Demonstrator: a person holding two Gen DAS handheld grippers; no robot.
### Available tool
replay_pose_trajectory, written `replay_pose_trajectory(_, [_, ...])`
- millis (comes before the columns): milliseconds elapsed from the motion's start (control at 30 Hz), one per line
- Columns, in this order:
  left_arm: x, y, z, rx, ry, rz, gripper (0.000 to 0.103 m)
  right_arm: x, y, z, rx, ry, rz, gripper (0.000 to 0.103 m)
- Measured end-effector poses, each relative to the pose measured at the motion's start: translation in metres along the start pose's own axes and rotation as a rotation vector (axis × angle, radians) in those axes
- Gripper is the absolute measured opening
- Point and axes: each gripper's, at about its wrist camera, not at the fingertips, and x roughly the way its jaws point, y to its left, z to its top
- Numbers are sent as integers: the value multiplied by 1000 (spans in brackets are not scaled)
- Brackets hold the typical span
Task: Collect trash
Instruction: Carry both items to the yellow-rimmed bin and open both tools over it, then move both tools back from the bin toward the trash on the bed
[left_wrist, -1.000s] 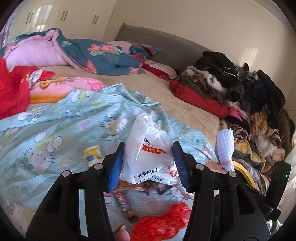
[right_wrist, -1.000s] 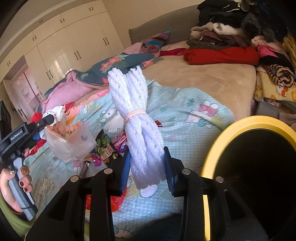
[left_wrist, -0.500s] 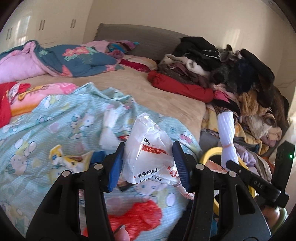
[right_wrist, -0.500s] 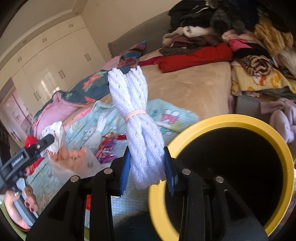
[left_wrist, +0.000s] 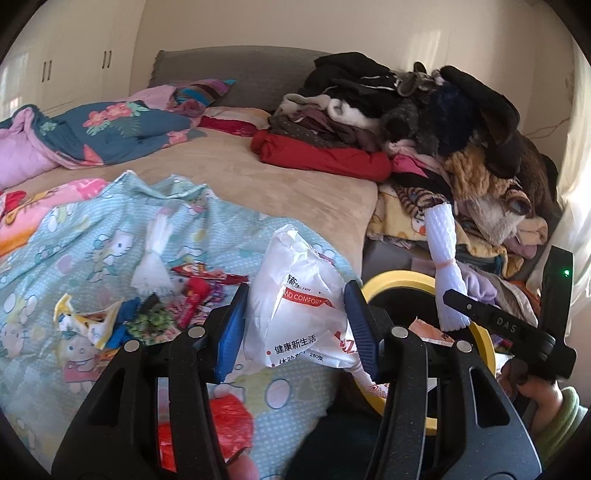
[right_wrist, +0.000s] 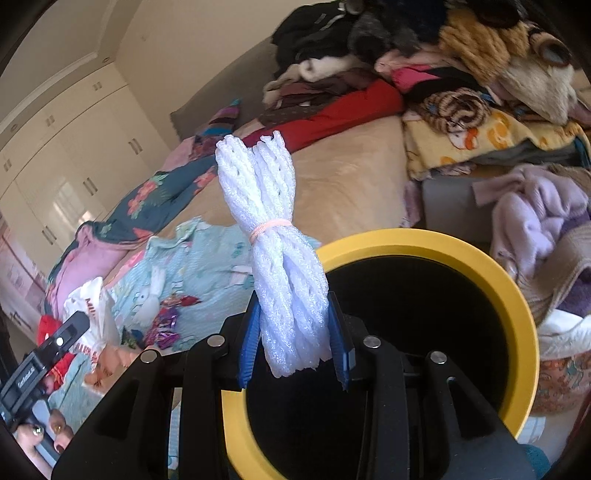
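Trash goes binward: our right tool (right_wrist: 293, 345) grips the white foam-net bundle (right_wrist: 275, 254) over the yellow-rimmed bin (right_wrist: 517, 317); our left tool (left_wrist: 295, 328) clamps a crumpled white bag (left_wrist: 301, 314) beside it. Next, we'd say, open and drop.

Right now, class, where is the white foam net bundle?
In the right wrist view, the white foam net bundle stands upright, clamped in the right gripper, above the near left rim of the yellow bin beside the bed.

A bedroom at home: big bed (left_wrist: 236, 173), clothes pile (left_wrist: 406, 122) at 2 o'clock, white closet doors (left_wrist: 74, 70) at 10 o'clock.
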Motion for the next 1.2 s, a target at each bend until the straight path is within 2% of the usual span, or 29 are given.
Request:
replay_pose_trajectory(700, [53,-58,-18,136,93,-49,45,-1,-48,2,115,38,-62,37])
replay_pose_trajectory(767, [59,-61,-17,147,105,-75,48,-1,-49,3,110,42,-81,48])
replay_pose_trajectory(800, [61,-61,-18,149,114,-97,51,-2,-49,3,108,38,-92,51])
replay_pose_trajectory(867, [65,-58,-20,133,136,-115,65,-3,-51,3,114,28,-107,62])
replay_pose_trajectory(933, [67,-51,-22,101,145,-118,79,-4,-53,3,123,22,-116,66])
replay_pose_trajectory(1000, [64,-45,-23,80,144,-119,84,-4,-54,3,126,19,-125,67])
replay_pose_trajectory(1033, [62,-43,-23,74,139,-117,90,-3,-53,2,122,18,-127,68])
replay_pose_trajectory(1200, [51,-36,-23,59,120,-107,92,-3,-38,2,74,3,-122,73])
